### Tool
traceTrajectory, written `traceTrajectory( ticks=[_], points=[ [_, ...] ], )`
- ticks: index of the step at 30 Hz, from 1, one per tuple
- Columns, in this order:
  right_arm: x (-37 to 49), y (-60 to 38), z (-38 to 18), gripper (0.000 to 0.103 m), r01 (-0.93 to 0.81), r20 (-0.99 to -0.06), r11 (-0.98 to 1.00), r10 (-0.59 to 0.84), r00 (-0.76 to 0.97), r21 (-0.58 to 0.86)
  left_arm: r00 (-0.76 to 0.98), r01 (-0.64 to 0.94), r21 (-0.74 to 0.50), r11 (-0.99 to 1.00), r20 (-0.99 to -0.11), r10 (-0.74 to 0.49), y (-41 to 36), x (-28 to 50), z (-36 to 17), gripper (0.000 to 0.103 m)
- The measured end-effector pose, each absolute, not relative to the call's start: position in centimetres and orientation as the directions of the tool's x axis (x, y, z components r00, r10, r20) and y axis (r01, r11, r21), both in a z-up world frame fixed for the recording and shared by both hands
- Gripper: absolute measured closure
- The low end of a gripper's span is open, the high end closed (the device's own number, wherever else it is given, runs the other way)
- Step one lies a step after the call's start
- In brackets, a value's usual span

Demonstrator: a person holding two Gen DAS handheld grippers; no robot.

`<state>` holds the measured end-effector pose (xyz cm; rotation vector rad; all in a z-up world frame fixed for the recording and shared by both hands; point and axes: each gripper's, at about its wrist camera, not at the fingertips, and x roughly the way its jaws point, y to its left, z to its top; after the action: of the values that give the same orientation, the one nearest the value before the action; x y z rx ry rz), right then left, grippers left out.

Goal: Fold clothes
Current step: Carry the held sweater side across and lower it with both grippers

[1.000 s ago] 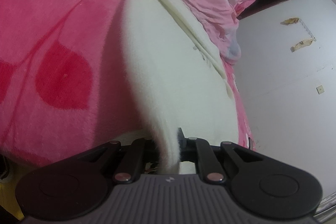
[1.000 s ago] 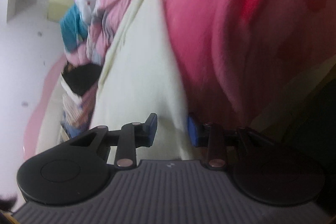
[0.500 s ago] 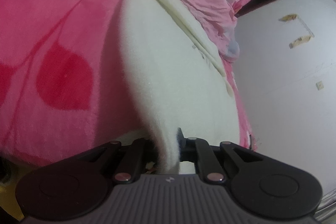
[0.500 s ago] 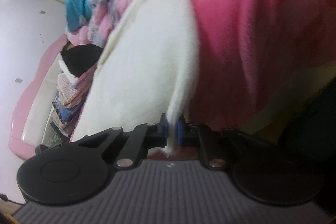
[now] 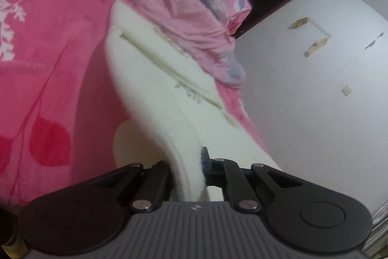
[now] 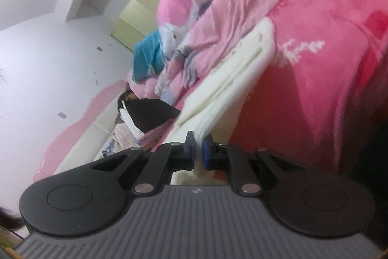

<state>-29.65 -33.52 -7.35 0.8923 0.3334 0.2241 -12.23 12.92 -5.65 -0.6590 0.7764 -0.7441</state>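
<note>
Fingers, left: the left gripper [image 5: 191,166] is seen closed tight on a thick edge of the white garment [image 5: 155,79]; the fleece is pinched between the black fingers [image 5: 160,174] at the lower middle of the left wrist view.
Fingers, right: the right gripper [image 6: 199,152] is seen closed on a thin edge of the same garment [image 6: 230,86], which is pressed between the blue pads [image 6: 191,149] at the lower middle of the right wrist view.
Garment, look: a cream-white, fluffy fleece piece is shown, with a paler ribbed band or seam running along its length. Motion blur is present, so finer detail cannot be told.
Garment, place: in the left wrist view it is stretched from the fingers up to the upper middle of the frame, raised at the near end and laid on the bed at the far end. In the right wrist view it is stretched from the fingers up towards the upper right.
Bed cover: a bright pink blanket [image 5: 46,69] with red leaf shapes and white sprigs is seen under and beside the garment.
Bedding heap: a crumpled pale pink and grey quilt [image 5: 189,6] is lying just beyond the garment's far edge.
Left pose: the gripper is pointed forward and slightly down over the bed.
Right pose: the gripper is held close to level, and the scene appears strongly tilted in its view.
Background: a white wall [image 5: 315,89] fills the right of the left wrist view.
</note>
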Motion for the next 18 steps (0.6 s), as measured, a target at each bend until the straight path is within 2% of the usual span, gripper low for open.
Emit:
traceTrajectory(
  ticks=[18],
  points=[
    [-36.3, -32.3, -4.7, 0.098, -0.155, -0.069, 0.559, 0.358, 0.931, 0.815, 0.449, 0.437, -0.748, 0.500, -0.300, -0.841, 15.1, -19.6, -1.4, 0.099]
  ],
)
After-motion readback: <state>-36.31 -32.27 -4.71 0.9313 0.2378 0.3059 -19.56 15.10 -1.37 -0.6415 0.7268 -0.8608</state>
